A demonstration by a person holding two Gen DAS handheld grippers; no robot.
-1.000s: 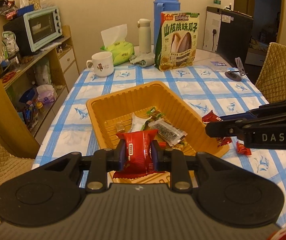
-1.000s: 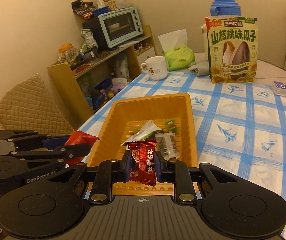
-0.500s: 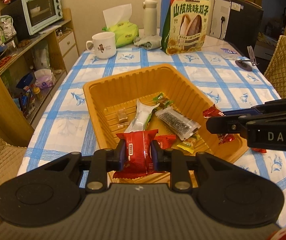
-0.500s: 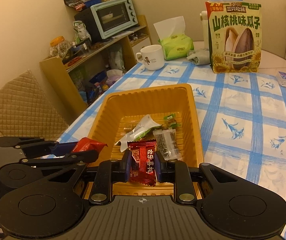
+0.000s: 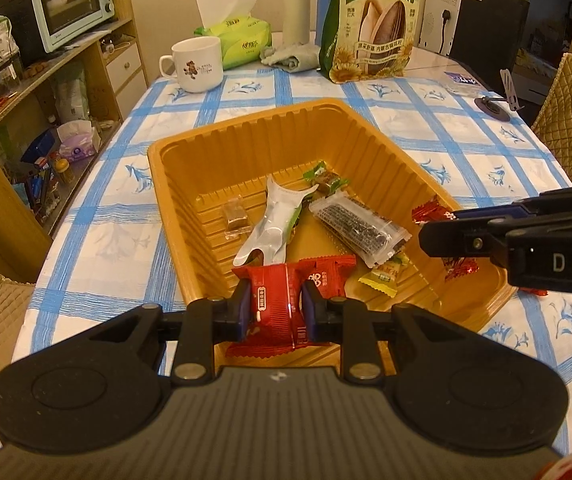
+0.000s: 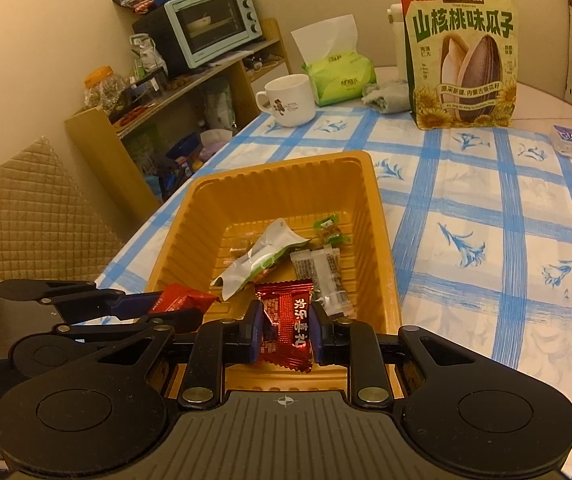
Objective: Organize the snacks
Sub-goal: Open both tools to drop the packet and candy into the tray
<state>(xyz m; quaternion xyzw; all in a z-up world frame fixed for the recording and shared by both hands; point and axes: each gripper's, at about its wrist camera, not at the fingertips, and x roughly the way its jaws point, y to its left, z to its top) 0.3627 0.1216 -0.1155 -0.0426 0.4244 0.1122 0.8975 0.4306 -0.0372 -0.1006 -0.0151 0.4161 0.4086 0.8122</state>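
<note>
An orange plastic tray [image 5: 245,124] sits on the blue-checked tablecloth. It holds a white-and-green pouch [image 5: 273,220], a clear packet of dark snack [image 5: 360,230], a green candy [image 5: 326,178], a yellow candy [image 5: 382,278] and a red packet [image 5: 326,276]. My left gripper [image 5: 277,300] is shut on a red snack packet [image 5: 273,320] above the tray's near rim. My right gripper [image 6: 286,324] is shut on a shiny red candy packet [image 6: 286,312] over the tray's near end [image 6: 286,164]. Each gripper shows in the other's view: the right gripper [image 5: 440,228] at the tray's right wall, the left gripper [image 6: 165,306] at its left.
A tall sunflower-seed bag [image 5: 370,24], a white mug [image 5: 197,64], a tissue pack [image 5: 237,38], a white flask [image 5: 296,4] and a folded cloth [image 5: 290,58] stand beyond the tray. A shelf with a toaster oven [image 5: 65,0] is on the left. Quilted chairs [image 5: 570,112] flank the table.
Both grippers have come down and forward over the tray with their red packets still held. The tray now looks larger and closer.
</note>
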